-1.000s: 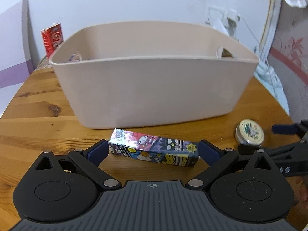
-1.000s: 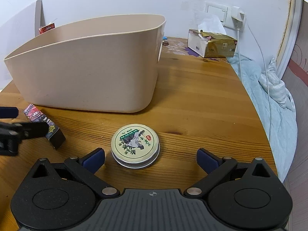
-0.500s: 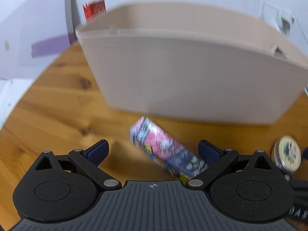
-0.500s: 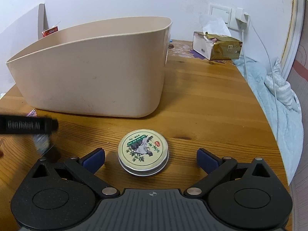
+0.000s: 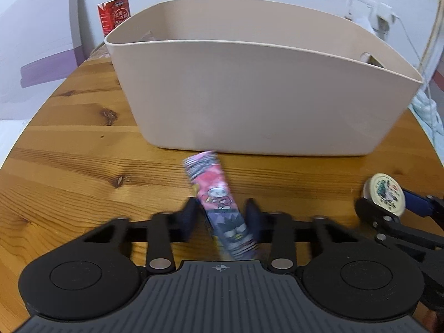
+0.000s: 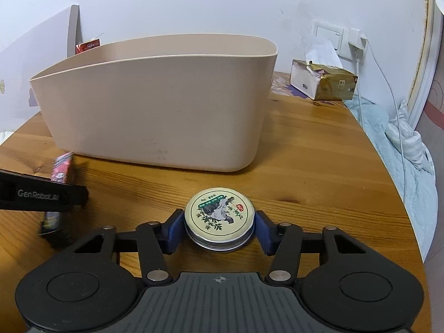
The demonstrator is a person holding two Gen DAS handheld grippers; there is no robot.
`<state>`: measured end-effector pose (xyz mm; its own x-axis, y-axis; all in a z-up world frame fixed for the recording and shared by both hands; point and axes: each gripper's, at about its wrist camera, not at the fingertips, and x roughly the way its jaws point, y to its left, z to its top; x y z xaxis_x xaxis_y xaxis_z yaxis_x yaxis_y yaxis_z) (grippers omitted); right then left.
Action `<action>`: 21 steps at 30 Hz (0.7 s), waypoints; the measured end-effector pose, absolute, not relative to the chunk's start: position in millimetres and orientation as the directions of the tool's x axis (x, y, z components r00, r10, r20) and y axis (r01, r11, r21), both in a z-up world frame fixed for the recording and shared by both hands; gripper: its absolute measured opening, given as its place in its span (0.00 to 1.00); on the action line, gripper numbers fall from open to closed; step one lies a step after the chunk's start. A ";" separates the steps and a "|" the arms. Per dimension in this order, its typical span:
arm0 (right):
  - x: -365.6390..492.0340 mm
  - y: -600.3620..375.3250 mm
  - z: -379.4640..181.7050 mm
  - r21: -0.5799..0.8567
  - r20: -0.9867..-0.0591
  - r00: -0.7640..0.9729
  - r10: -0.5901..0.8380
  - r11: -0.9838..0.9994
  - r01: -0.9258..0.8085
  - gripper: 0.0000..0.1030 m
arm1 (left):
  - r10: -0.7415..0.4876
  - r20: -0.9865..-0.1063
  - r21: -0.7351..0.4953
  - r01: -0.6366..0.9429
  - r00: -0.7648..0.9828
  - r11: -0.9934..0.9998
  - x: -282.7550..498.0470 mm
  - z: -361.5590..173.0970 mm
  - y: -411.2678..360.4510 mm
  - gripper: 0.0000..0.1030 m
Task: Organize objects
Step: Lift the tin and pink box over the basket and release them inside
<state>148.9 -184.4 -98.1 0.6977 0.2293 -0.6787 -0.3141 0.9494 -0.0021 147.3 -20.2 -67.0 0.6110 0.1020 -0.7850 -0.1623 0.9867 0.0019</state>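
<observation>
In the left wrist view, a long glossy cartoon-printed box [image 5: 220,205] is clamped by the left gripper [image 5: 222,216] on the knotty wooden table [image 5: 69,149], before a smooth beige plastic tub [image 5: 263,94].

In the right wrist view, a round metal tin [image 6: 219,217] is gripped between the right gripper's [image 6: 219,229] blue pads [image 6: 174,229].

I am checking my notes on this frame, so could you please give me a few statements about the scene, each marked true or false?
1. The right gripper has its pads against the sides of the round tin. True.
2. The cartoon-printed box lies inside the beige bin. False: it is on the wooden table in front of the bin, between the fingers of the left gripper.
3. A tissue box sits on the table's far right, near the wall. True.
4. The tin's lid is off. False: the printed lid is on.
5. The red carton stands in front of the bin. False: it stands behind it.
</observation>
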 end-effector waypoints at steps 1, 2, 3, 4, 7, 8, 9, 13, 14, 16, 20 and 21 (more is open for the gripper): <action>147.9 -184.3 -97.8 0.002 -0.681 0.695 0.231 0.949 -0.314 0.50 | 0.085 -0.790 -0.011 -0.152 0.608 0.988 144.8 -66.3 -18.6 0.22; 146.7 -184.1 -97.0 0.005 -0.683 0.693 0.230 0.950 -0.311 0.50 | 0.057 -0.794 -0.037 -0.142 0.605 0.989 142.7 -65.4 -16.2 0.22; 145.8 -183.8 -96.5 0.005 -0.687 0.690 0.226 0.952 -0.307 0.50 | 0.021 -0.798 -0.074 -0.132 0.602 0.988 141.6 -63.2 -14.6 0.22; 144.7 -183.2 -95.7 0.002 -0.693 0.686 0.223 0.952 -0.307 0.50 | -0.019 -0.803 -0.116 -0.125 0.595 0.985 139.2 -62.0 -11.7 0.22; 138.4 -180.7 -90.4 -0.020 -0.695 0.689 0.204 0.953 -0.303 0.50 | -0.038 -0.796 -0.128 -0.108 0.604 0.986 135.4 -59.0 -4.0 0.22; 135.4 -180.2 -87.5 -0.025 -0.691 0.693 0.204 0.952 -0.305 0.50 | -0.037 -0.789 -0.123 -0.099 0.613 0.988 131.8 -55.4 -3.5 0.22; 131.8 -180.1 -83.4 -0.024 -0.684 0.699 0.208 0.952 -0.306 0.50 | -0.042 -0.783 -0.124 -0.089 0.620 0.988 128.2 -51.2 -2.1 0.22; 120.2 -179.9 -63.8 -0.019 -0.651 0.725 0.225 0.950 -0.311 0.50 | -0.074 -0.772 -0.145 -0.060 0.631 0.988 120.3 -37.6 9.7 0.22; 117.8 -180.1 -58.0 -0.017 -0.640 0.733 0.229 0.950 -0.312 0.50 | -0.076 -0.765 -0.142 -0.053 0.640 0.988 116.9 -33.0 12.0 0.22; 112.9 -180.3 -45.0 -0.013 -0.616 0.750 0.241 0.949 -0.315 0.50 | -0.080 -0.750 -0.137 -0.036 0.657 0.990 110.1 -23.9 15.0 0.22; 105.2 -179.7 -18.8 -0.018 -0.560 0.787 0.258 0.946 -0.323 0.50 | -0.118 -0.716 -0.175 -0.013 0.688 0.985 104.1 0.1 22.9 0.22; 103.6 -178.9 -12.9 -0.026 -0.544 0.799 0.258 0.946 -0.323 0.50 | -0.123 -0.705 -0.181 -0.010 0.699 0.983 103.3 6.3 24.6 0.22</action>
